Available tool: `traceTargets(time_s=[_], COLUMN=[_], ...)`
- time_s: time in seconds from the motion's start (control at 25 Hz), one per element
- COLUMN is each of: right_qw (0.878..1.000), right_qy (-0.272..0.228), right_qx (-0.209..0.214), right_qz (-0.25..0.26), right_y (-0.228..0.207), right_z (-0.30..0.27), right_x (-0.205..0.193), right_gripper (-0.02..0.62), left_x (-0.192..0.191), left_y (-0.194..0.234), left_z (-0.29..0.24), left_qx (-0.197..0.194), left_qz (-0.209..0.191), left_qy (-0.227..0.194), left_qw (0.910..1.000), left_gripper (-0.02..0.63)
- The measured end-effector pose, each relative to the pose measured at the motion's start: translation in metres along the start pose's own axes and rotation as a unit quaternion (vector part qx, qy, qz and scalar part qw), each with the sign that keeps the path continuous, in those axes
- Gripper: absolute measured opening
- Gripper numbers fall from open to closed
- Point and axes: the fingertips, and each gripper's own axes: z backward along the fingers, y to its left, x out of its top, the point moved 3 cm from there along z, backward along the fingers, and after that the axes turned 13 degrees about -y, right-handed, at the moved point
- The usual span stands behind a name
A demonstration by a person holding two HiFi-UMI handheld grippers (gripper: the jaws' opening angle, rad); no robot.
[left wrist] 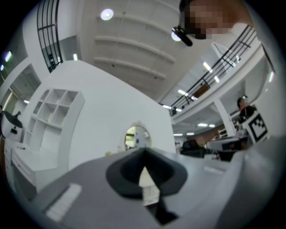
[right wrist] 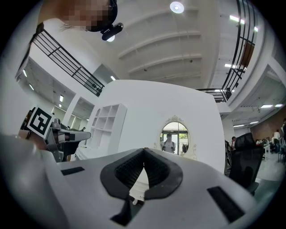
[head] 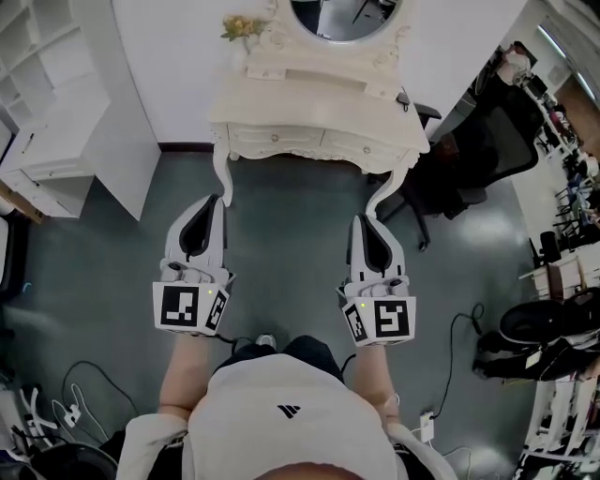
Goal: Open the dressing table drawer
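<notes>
A cream dressing table (head: 319, 112) with an oval mirror (head: 345, 19) stands against the white wall ahead; its two carved drawer fronts (head: 277, 142) look closed. My left gripper (head: 208, 201) and right gripper (head: 364, 223) are held side by side short of the table, both pointing at it, apart from it. Both are shut with nothing between the jaws. In the left gripper view the shut left gripper (left wrist: 144, 150) frames the distant mirror (left wrist: 137, 136). The right gripper view shows the shut right gripper (right wrist: 143, 151) and the mirror (right wrist: 174, 136) beyond.
A white shelf unit (head: 56, 103) stands at the left. A black office chair (head: 487, 150) sits right of the table, with more black gear (head: 544, 337) at the right edge. Cables (head: 66, 403) lie on the grey floor (head: 291, 244). A small flower posy (head: 242, 28) tops the table.
</notes>
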Motion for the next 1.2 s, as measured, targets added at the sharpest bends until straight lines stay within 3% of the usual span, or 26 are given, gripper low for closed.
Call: traceTargets(time_s=[0.48,1.2], right_qw=[1.000,0.999], right_qy=[0.016,0.008], right_qx=[-0.003,0.036], right_qz=[-0.001,-0.018], right_y=[-0.013,-0.119], right_z=[-0.042,-0.177], right_x=[-0.037,-0.096], right_gripper=[-0.012,-0.012], left_x=[-0.035,-0.098], left_y=[0.027,0.034], left_z=[-0.036,-0.192], left_qx=[0.009,0.033], left_qz=[0.014,0.002], left_qy=[0.008,0.005], left_qw=[0.9998,0.9995], left_gripper=[0.009,0.009])
